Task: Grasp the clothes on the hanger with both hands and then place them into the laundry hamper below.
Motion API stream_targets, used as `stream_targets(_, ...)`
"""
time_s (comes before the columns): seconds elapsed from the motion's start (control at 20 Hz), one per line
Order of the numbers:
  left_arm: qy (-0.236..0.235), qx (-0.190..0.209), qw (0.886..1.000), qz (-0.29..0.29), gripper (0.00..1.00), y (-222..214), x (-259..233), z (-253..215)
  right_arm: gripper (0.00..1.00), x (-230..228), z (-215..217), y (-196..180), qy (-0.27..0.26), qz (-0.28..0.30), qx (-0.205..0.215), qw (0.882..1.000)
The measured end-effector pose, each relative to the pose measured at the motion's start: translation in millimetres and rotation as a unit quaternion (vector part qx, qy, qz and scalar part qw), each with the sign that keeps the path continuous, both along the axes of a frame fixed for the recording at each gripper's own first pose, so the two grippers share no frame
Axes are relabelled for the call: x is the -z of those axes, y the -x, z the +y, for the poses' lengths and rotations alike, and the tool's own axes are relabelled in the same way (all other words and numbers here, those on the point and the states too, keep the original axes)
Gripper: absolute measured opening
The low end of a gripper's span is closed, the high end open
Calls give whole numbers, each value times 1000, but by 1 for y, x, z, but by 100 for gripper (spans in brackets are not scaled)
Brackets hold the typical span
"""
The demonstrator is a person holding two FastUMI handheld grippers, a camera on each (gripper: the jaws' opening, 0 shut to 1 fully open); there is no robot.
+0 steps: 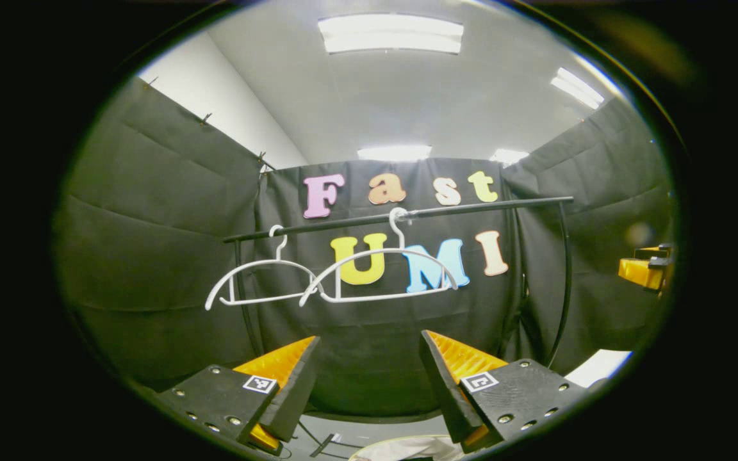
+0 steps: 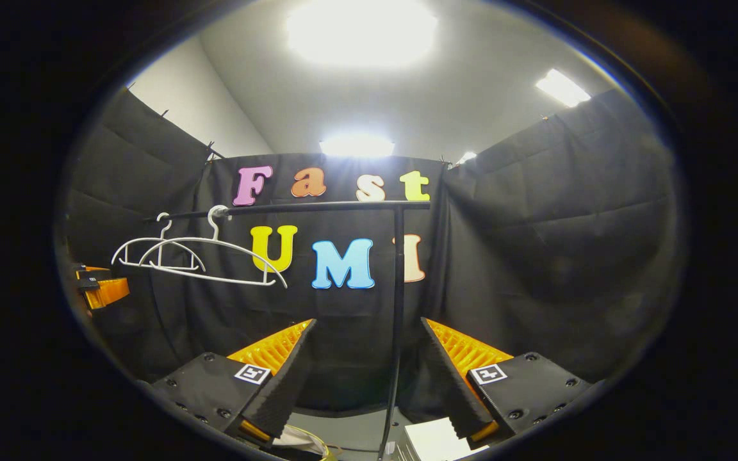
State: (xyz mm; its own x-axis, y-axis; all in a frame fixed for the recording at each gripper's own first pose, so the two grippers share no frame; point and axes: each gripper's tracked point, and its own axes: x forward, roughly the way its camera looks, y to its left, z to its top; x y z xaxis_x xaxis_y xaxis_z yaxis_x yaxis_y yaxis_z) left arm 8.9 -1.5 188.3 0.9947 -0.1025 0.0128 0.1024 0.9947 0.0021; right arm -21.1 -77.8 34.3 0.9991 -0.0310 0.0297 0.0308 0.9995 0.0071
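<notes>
Left gripper (image 1: pixel 369 384), right gripper (image 2: pixel 369 384): jaws wide, empty. Two hangers (image 1: pixel 378 272) on rail (image 1: pixel 471 208): bare. Clothes: pale fabric (image 1: pixel 401 448) apparently below, in hamper. Step: seemingly complete; next, withdraw.

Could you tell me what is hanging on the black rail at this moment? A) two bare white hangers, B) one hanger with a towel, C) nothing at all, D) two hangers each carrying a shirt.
A: the rail carries two white hangers, the left hanger and the right hanger, both bare wire outlines with no garment draped on them, and both grippers' jaws stand open and empty below.
</notes>
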Motion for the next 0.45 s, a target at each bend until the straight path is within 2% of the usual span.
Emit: stream_targets(0.45,2,-1,1000,1,88,-5,3,1,97,2,0,-5,1,4,3,1000)
